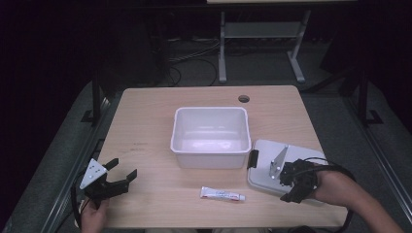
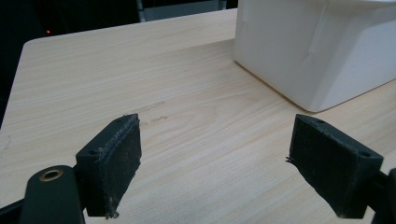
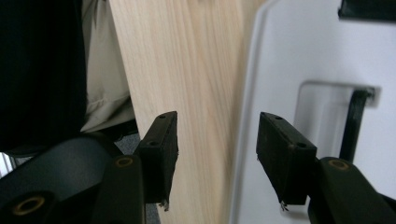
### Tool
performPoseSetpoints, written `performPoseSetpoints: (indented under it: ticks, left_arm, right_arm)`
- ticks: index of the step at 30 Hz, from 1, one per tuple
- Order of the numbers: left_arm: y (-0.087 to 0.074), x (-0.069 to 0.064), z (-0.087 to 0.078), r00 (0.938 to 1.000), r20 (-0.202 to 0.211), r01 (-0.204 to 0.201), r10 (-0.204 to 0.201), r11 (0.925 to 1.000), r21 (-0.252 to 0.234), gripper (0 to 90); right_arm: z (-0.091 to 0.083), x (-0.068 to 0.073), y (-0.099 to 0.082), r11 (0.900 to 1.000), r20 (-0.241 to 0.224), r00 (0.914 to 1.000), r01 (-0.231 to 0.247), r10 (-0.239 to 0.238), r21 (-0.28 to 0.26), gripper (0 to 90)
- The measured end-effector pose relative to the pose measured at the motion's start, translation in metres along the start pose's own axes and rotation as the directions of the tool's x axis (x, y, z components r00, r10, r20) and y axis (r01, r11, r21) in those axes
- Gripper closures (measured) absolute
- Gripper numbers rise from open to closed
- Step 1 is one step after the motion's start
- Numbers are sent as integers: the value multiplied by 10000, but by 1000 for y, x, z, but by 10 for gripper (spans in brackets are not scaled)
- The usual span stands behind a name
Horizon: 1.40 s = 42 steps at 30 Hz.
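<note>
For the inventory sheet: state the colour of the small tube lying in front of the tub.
The tube is white with red markings, clearest in the high view.

Your left gripper (image 1: 120, 175) sits low at seven o'clock, jaws wide, nothing between; your right gripper (image 1: 290, 187) at four o'clock, jaws half-spread, empty.

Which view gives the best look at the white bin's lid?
The high view: the whole lid lies flat right of the bin, under the right gripper. The right gripper view shows part of it.

Tube (image 1: 222, 194) before bin (image 1: 210, 154), left of lid (image 1: 270, 183).
</note>
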State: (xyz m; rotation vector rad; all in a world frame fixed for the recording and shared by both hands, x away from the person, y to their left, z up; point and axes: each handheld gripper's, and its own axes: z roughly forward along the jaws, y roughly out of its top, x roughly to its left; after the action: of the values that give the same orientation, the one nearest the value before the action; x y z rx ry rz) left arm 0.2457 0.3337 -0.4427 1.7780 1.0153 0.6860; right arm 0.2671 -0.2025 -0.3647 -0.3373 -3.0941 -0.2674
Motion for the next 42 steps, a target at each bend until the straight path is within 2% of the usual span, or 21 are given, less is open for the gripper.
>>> performPoseSetpoints:
  ticks: [19,28,42]
  left_arm:
    - [0,2,-1,10000,-26,47,-47,10000,-48,163]
    - [0,2,-2,9999,-32,161,-162,9998,-119,163]
    - [0,4,-3,9998,-28,180,-181,9997,-145,163]
  right_arm:
    - [14,11,59,9955,-472,9945,923,-931,-193,462]
    - [30,12,89,9914,-687,9891,1298,-1305,-159,460]
    - [48,8,115,9896,-830,9862,1438,-1435,-22,459]
